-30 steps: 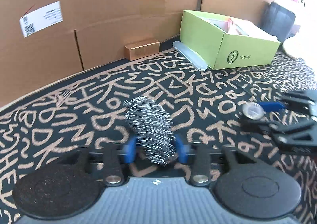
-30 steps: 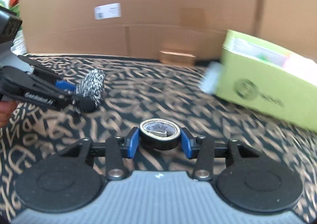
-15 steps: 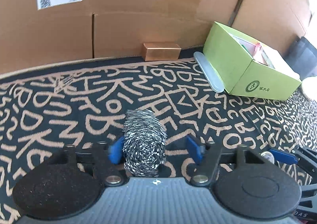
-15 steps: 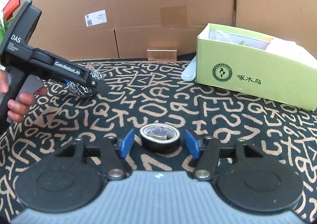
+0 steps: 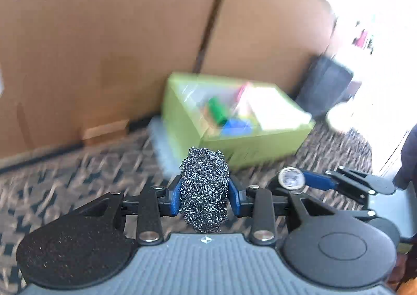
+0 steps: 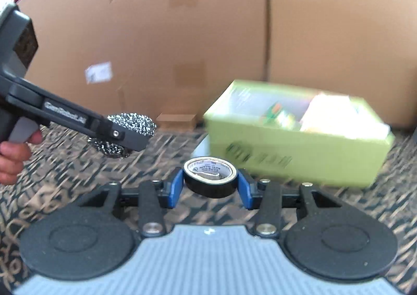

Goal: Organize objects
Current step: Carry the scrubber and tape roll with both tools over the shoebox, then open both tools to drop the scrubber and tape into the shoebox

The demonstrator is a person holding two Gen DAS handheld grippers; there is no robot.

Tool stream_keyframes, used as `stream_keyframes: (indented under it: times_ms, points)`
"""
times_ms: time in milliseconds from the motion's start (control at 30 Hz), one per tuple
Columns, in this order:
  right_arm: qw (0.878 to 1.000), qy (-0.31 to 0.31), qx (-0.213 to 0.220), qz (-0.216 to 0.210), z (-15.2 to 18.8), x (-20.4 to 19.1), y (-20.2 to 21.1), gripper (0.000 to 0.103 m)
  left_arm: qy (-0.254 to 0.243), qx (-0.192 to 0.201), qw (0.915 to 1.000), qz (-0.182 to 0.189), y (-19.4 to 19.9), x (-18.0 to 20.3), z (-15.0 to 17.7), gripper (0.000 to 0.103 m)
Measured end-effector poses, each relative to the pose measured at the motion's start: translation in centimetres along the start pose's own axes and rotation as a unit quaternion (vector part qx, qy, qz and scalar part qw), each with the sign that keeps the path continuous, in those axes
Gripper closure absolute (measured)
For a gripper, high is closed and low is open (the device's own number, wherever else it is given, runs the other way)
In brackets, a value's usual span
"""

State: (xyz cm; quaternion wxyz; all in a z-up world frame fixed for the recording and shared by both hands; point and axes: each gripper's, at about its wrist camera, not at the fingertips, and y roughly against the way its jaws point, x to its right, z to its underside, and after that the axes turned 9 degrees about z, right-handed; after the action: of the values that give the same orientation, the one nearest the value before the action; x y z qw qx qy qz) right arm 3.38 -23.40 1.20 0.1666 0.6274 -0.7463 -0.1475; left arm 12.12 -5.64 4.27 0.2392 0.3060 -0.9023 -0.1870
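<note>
A ball of steel wool (image 5: 204, 185) sits between the blue pads of my left gripper (image 5: 204, 197), lifted off the patterned mat; the jaws are closing and press on it. A black tape roll (image 6: 209, 172) lies flat between the pads of my right gripper (image 6: 210, 186), whose jaws are closing on it. An open green box (image 5: 255, 146) holding several coloured items stands ahead, blurred. In the right wrist view the left gripper (image 6: 122, 133) carries the steel wool (image 6: 133, 121) left of the green box (image 6: 299, 156). In the left wrist view the right gripper (image 5: 294, 180) holds the tape roll (image 5: 291, 178) at right.
Cardboard walls (image 6: 182, 34) close off the back. A small brown box (image 5: 105, 130) lies at their foot, and a clear plastic piece (image 5: 161, 143) lies left of the green box. A dark object (image 5: 323, 83) stands at far right. A hand (image 6: 13, 159) holds the left gripper.
Both grippers rose off the mat with their loads and swung toward the green box. The left jaws closed onto the steel wool; the right jaws widened, then closed on the tape.
</note>
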Motion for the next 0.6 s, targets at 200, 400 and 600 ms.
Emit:
stream_keyframes:
  times_ms: [200,400,600]
  points:
    - [0.995,0.037,0.056,0.070,-4.1,3.2,-2.8,0.059,0.002,0.032,0.9995,0.009,-5.2,2.3,-4.9,0.065]
    - [0.993,0.051,0.053,0.090,-5.6,5.2,-8.7,0.059,0.000,0.039,0.9990,-0.021,-10.9,1.7,-6.5,0.056]
    - [0.990,0.023,0.075,0.116,-4.0,6.1,-8.9,0.005,0.041,0.068,0.9964,-0.030,-9.4,-0.9,-4.5,0.015]
